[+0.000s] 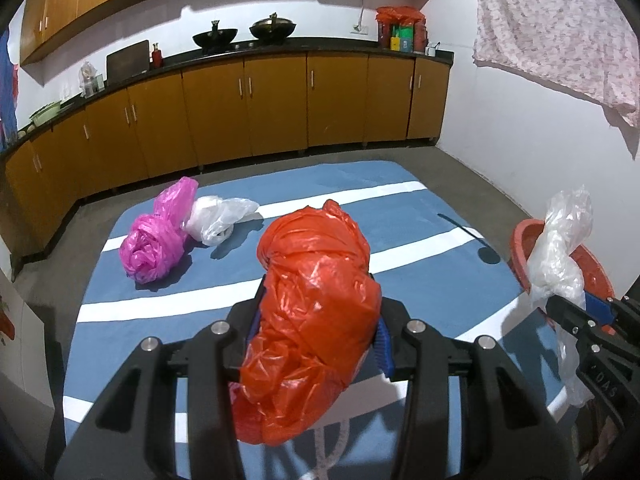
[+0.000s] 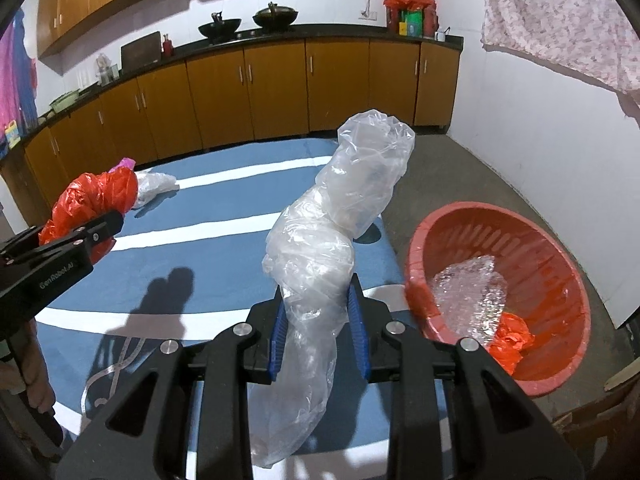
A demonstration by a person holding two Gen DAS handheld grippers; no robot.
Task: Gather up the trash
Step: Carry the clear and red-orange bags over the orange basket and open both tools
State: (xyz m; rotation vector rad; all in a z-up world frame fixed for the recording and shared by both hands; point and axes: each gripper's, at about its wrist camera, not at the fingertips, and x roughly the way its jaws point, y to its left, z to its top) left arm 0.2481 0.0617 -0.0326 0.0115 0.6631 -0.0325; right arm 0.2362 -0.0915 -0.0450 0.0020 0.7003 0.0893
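Two grippers are carrying trash: left gripper [image 1: 316,316] jaws clamping an orange bag [image 1: 316,292], right gripper [image 2: 320,316] jaws clamping a clear bag [image 2: 332,240], likely heading toward the red basket [image 2: 560,240] at lower right.

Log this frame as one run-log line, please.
left claw: shut on red bag | right claw: shut on clear bag | red basket: partly filled

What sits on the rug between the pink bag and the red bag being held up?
A white bag lies there touching the pink bag; only bare rug separates it from the red bag, in the left wrist view.
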